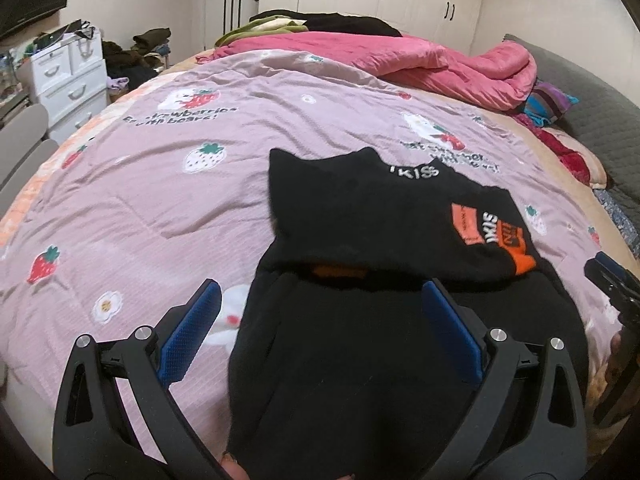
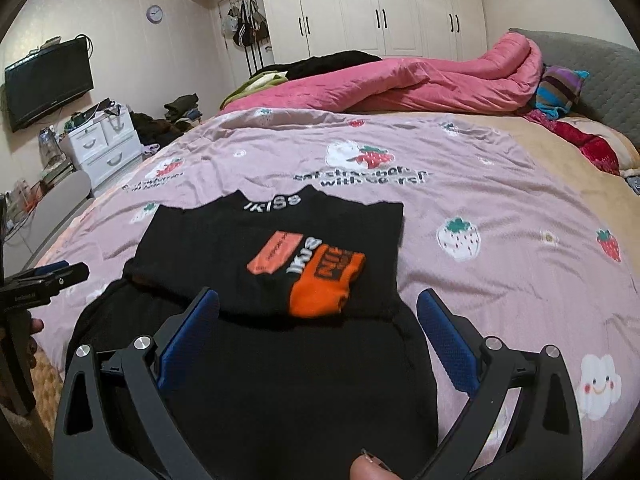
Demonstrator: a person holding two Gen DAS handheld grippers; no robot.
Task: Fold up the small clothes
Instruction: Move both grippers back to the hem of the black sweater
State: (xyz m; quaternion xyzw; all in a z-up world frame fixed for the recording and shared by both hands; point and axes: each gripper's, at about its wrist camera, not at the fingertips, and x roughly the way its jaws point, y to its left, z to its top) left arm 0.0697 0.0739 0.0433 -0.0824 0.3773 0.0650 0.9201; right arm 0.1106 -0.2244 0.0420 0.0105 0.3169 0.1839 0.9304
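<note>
A black garment (image 1: 360,360) with white lettering and orange patches lies on the pink strawberry-print bedspread (image 1: 160,200). Its far part is folded back over the near part, with an orange-and-black sleeve (image 2: 320,276) lying on top. My left gripper (image 1: 320,300) is open, its blue pads apart above the garment's near left part, holding nothing. My right gripper (image 2: 318,312) is open above the garment (image 2: 280,380), holding nothing. Each gripper shows at the edge of the other view: the right one in the left wrist view (image 1: 612,280), the left one in the right wrist view (image 2: 48,276).
A bunched pink duvet (image 2: 420,80) and dark clothes lie at the far end of the bed. A grey headboard (image 2: 592,76) stands at the right. White drawers (image 2: 104,148) and a wall TV (image 2: 48,80) are at the left, white wardrobes (image 2: 380,4) behind.
</note>
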